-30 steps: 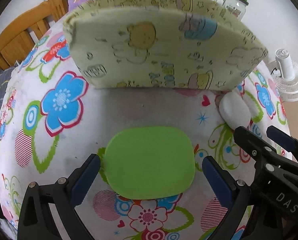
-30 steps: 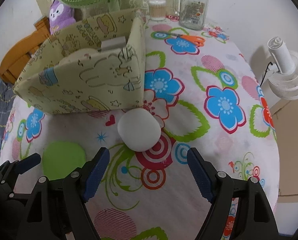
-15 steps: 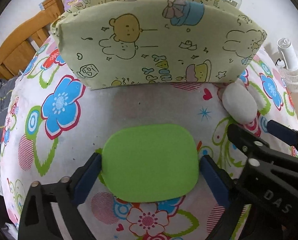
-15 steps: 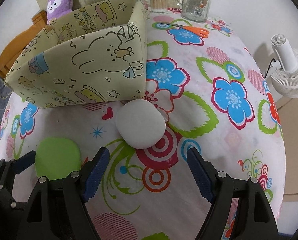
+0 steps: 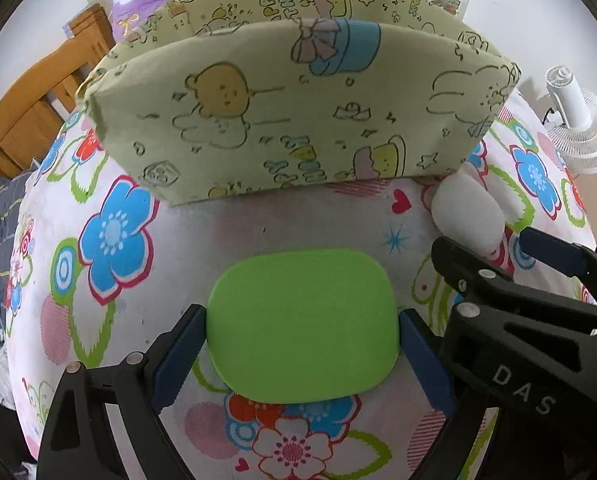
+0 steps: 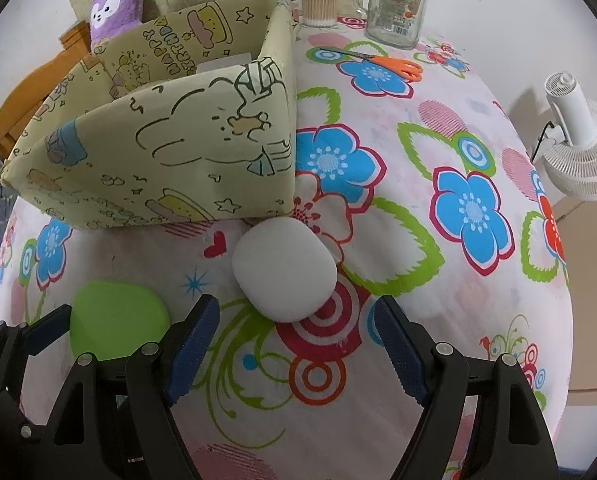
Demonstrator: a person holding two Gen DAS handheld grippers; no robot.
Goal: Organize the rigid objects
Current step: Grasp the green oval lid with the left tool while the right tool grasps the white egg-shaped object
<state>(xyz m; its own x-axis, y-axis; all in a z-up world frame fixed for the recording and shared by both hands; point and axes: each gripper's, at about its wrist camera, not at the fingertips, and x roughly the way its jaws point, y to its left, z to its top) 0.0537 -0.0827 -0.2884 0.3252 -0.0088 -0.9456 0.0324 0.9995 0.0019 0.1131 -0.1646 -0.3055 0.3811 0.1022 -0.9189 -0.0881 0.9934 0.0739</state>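
A flat, smooth, bright green lid (image 5: 302, 326) with rounded corners sits between the blue pads of the left hand-held gripper (image 5: 302, 344). The jaws have just been closing and both pads now press on its side edges, over the flowered tablecloth (image 5: 110, 240) of the table. To its right lies a matte white, rounded-rectangle case (image 6: 284, 270), pebble-like, flat on the cloth. The right hand-held gripper (image 6: 294, 344) hangs just short of the case with jaws apart, touching nothing. Behind both stands a soft-sided, pale yellow fabric storage box (image 6: 166, 152) printed with cartoon bears and rabbits, open at the top. A pale flat object shows inside it; what it is cannot be told. Further back stand a clear glass mug jar (image 6: 396, 8), a tub of cotton swabs (image 6: 319, 4) and orange-handled scissors (image 6: 390, 66).
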